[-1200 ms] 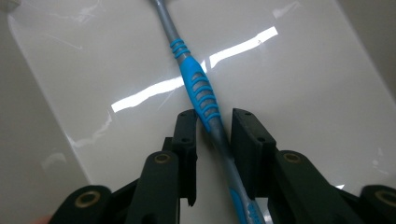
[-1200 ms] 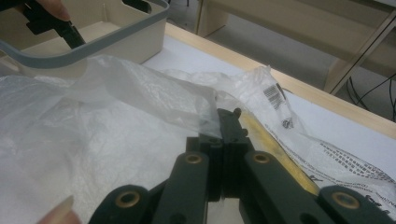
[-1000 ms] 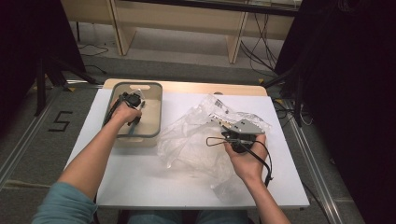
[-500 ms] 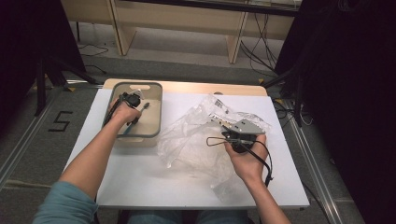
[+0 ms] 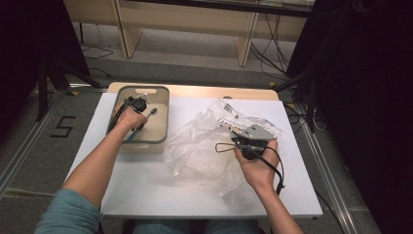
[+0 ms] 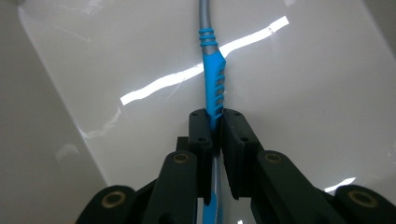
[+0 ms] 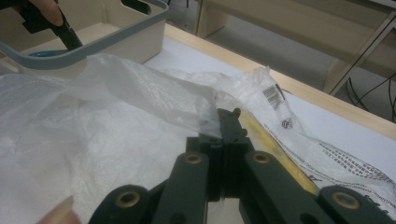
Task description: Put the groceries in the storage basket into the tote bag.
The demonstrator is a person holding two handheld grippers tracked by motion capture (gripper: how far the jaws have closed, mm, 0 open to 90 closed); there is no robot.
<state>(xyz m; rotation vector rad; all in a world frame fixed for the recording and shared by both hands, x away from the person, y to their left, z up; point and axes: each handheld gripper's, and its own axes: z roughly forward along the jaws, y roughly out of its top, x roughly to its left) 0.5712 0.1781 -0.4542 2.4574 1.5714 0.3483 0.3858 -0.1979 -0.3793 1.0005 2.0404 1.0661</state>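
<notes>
My right hand-held gripper [image 5: 237, 138] is pressed together on the clear plastic bag [image 5: 204, 146] mid-counter [image 5: 146, 190], whose near edge lies bare. My left hand-held gripper [image 6: 213, 140] has just closed on a blue-handled tool [image 6: 214, 88] in the tray [image 5: 163, 117] at the far left corner. Floor tape reads "5" [image 5: 62, 126].

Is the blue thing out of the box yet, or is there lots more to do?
Not out yet. Done so far: the left gripper has just closed its jaws on the blue-handled tool, which lies inside the tray. In hand: the right gripper pinches an edge of the clear plastic bag. Probably left: lifting the tool out, perhaps into the bag.
</notes>
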